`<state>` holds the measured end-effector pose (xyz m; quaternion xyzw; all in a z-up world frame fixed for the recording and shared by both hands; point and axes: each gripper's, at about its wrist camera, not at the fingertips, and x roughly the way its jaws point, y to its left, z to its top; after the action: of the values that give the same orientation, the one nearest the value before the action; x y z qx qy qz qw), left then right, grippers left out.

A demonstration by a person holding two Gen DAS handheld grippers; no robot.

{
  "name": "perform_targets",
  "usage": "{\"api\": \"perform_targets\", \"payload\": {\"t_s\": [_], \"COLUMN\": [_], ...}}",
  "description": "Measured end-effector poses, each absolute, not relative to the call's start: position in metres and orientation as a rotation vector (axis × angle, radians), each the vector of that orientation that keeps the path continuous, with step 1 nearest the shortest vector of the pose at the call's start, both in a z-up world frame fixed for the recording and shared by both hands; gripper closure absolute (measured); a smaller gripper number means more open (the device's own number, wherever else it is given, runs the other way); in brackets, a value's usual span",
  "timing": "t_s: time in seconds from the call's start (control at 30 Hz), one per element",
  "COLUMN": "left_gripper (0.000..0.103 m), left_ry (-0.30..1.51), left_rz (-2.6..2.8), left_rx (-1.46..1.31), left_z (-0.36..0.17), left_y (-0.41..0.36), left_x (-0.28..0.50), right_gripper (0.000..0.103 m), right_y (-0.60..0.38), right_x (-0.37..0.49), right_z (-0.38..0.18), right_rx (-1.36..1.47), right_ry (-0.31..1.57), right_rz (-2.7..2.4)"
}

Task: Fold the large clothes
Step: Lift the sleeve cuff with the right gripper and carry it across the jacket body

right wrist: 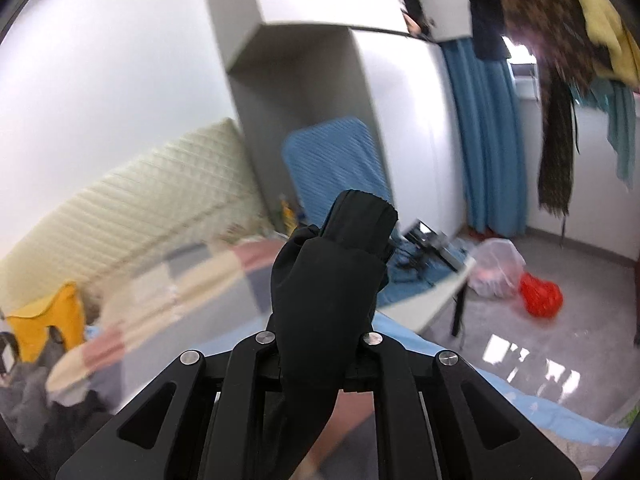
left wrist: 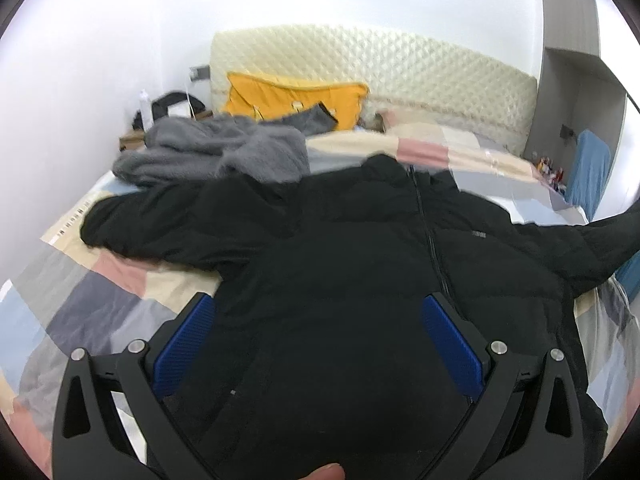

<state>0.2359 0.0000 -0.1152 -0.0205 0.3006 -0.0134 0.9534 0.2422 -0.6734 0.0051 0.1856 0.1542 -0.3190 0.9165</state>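
A black puffer jacket lies front up on the patchwork bed, zip running down its middle, one sleeve stretched left and the other pulled off to the right. My left gripper is open, its blue pads either side of the jacket's lower body, just above it. My right gripper is shut on the black sleeve cuff, which sticks up between its fingers, held above the bed's right side.
A grey fleece garment and a yellow one lie at the head of the bed by the quilted headboard. A low table, a white bag and a red bag are to the right.
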Motion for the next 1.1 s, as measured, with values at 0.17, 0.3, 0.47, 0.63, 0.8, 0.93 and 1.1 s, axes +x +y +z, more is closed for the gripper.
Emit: {"api": "perform_targets", "payload": {"t_s": [0.17, 0.3, 0.47, 0.63, 0.8, 0.93, 1.1], "left_gripper": [0.0, 0.0, 0.0, 0.0, 0.0, 0.0, 0.0], "left_ry": [0.576, 0.553, 0.543, 0.572, 0.558, 0.567, 0.586], "left_rz": [-0.045, -0.064, -0.068, -0.104, -0.108, -0.097, -0.051], "left_rx": [-0.067, -0.067, -0.065, -0.139, -0.193, -0.186, -0.152], "left_z": [-0.107, -0.102, -0.102, -0.104, -0.102, -0.105, -0.109], "left_y": [0.01, 0.015, 0.021, 0.034, 0.045, 0.048, 0.054], "left_x": [0.222, 0.214, 0.208, 0.211, 0.211, 0.215, 0.221], "right_gripper": [0.095, 0.093, 0.091, 0.09, 0.09, 0.089, 0.089], "right_y": [-0.606, -0.555, -0.491, -0.426, -0.361, -0.309, -0.244], "right_x": [0.238, 0.243, 0.256, 0.277, 0.297, 0.32, 0.352], "right_z": [0.057, 0.088, 0.119, 0.127, 0.119, 0.107, 0.062], "right_rx": [0.356, 0.335, 0.268, 0.165, 0.077, 0.072, 0.047], "right_ry": [0.256, 0.229, 0.223, 0.252, 0.276, 0.303, 0.344], "right_rz": [-0.575, -0.491, -0.373, -0.265, -0.174, -0.092, 0.018]}}
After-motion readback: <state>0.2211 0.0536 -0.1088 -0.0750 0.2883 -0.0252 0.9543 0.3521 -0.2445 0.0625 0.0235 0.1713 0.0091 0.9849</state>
